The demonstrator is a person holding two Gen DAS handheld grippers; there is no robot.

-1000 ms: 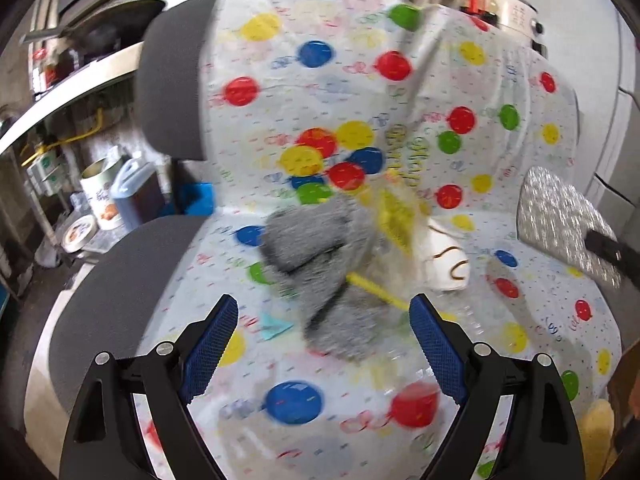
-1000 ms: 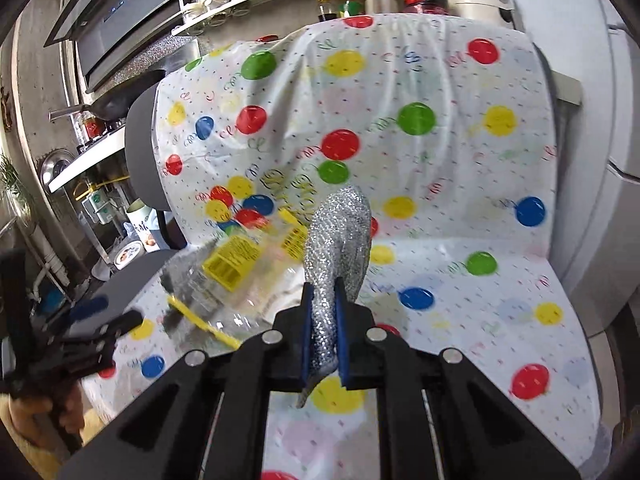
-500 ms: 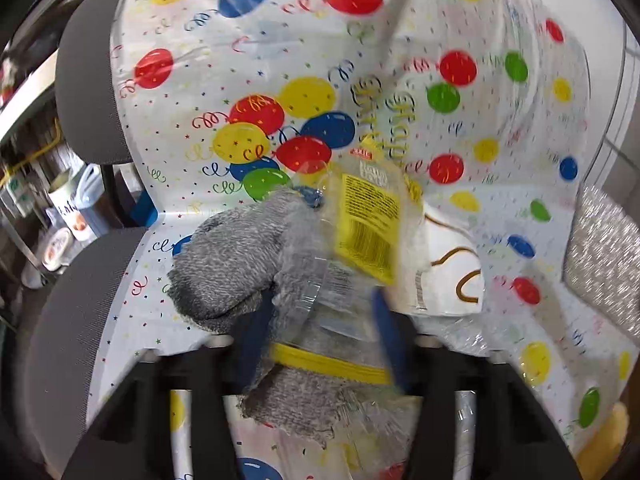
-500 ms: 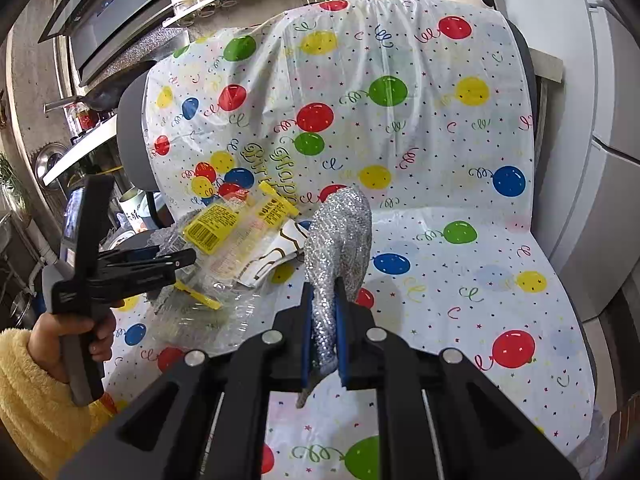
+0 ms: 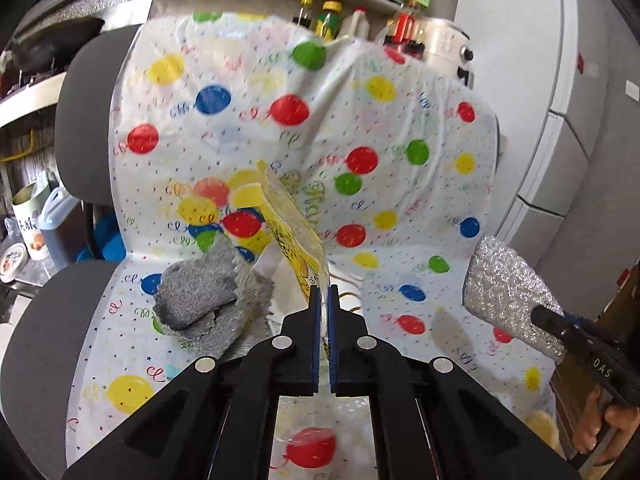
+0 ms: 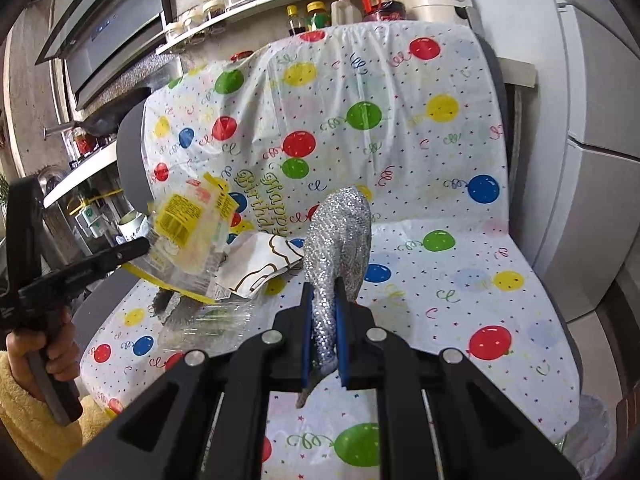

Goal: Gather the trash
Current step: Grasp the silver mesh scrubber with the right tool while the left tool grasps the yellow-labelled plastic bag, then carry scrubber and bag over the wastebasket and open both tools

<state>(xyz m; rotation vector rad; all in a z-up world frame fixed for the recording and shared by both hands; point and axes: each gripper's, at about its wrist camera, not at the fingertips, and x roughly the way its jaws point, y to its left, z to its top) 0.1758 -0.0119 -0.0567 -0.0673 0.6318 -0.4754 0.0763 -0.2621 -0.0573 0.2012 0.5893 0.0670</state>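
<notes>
Chair (image 6: 130,152): dark grey, under a balloon-print plastic cover (image 6: 400,128).
Shelf (image 6: 256,2): held bottles and jars behind it.
Right side: pale grey cabinet (image 6: 592,160).
Upper left: range hood (image 6: 108,36).

White chair cover (image 6: 460,292) dotted with red, yellow, blue and green balloons. Clear wrapper (image 5: 296,236) printed yellow. Glittery silver piece (image 6: 340,240). Speckled grey cloth (image 5: 200,300). White paper (image 6: 260,260) with brown outlines. Fluffy yellow sleeve (image 6: 24,412).

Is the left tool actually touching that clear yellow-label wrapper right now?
Touching. In the left wrist view the left tool has just closed its blue pads on the clear wrapper, which sticks up from between them.
</notes>
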